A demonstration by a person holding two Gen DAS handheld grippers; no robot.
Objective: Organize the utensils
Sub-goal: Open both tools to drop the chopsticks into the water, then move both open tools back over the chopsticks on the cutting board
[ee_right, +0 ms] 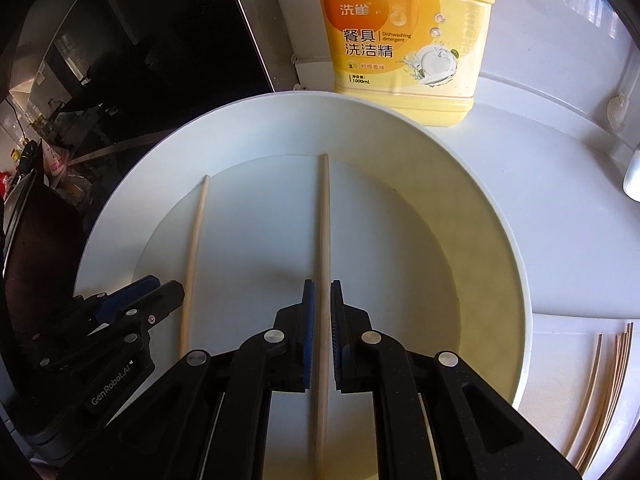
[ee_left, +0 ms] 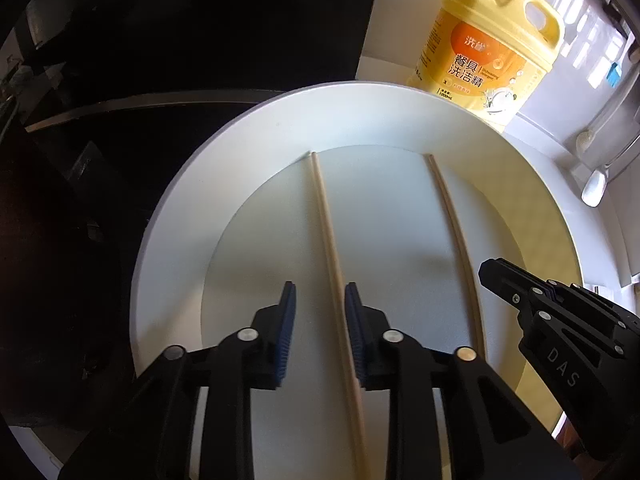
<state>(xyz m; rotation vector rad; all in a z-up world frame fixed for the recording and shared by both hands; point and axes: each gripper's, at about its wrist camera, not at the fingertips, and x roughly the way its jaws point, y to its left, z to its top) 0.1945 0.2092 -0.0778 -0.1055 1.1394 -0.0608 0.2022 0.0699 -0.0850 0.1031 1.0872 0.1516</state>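
Wooden chopstick (ee_left: pixel 326 232) between half-open left gripper (ee_left: pixel 320 300) jaws, no contact; right gripper (ee_right: pixel 323 292) nearly closed round 2nd chopstick (ee_right: pixel 322 240), grip unclear. White plate (ee_left: pixel 256 128) under both; detergent bottle (ee_right: pixel 404 36) at 12 o'clock.

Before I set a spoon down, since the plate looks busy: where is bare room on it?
Free: the plate floor right of the right chopstick, out to the rim, and the strip between the two chopsticks. Crowded: the near edge, where both grippers straddle them, left on the left chopstick, right.

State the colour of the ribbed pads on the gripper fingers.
Blue pads on black fingers, clearest in the right wrist view.
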